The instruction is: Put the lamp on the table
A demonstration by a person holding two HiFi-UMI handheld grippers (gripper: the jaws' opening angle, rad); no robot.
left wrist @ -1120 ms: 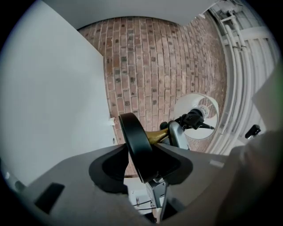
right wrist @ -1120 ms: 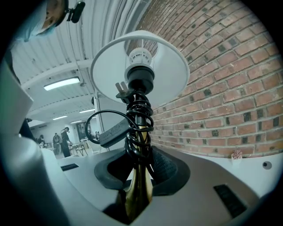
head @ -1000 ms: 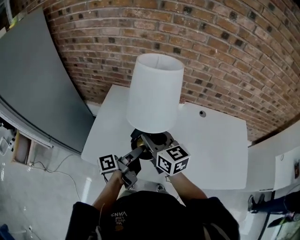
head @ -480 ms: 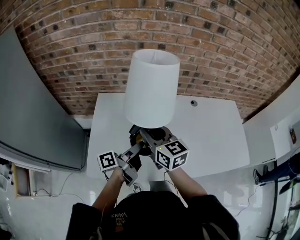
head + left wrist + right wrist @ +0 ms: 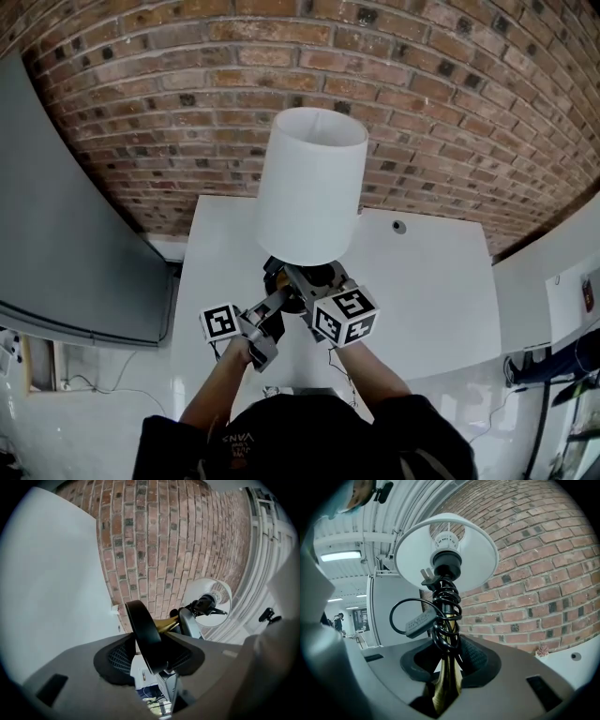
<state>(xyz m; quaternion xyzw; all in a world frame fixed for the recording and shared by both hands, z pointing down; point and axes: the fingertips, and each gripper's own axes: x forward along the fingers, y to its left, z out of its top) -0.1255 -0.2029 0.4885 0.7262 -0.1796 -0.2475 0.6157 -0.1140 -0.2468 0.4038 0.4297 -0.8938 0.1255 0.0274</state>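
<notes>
The lamp has a white shade [image 5: 311, 183] [image 5: 447, 550], a brass stem [image 5: 447, 677] wound with black cord [image 5: 445, 606], and a round black base [image 5: 145, 634]. I hold it upright over the near part of the white table [image 5: 431, 291]. My left gripper [image 5: 267, 314] [image 5: 150, 656] is shut on the edge of the black base. My right gripper [image 5: 302, 281] [image 5: 449, 660] is shut on the brass stem just below the cord. The plug [image 5: 426, 576] hangs by the bulb socket. Whether the base touches the table is hidden.
A brick wall [image 5: 441, 103] rises right behind the table. A grey panel [image 5: 66, 234] stands at the left. The tabletop has a small round hole [image 5: 399, 226] near its back edge. White floor with cables [image 5: 75, 384] lies at the lower left.
The head view has swung round to face the table squarely. The lamp stays in both grippers and has shifted little relative to them.
</notes>
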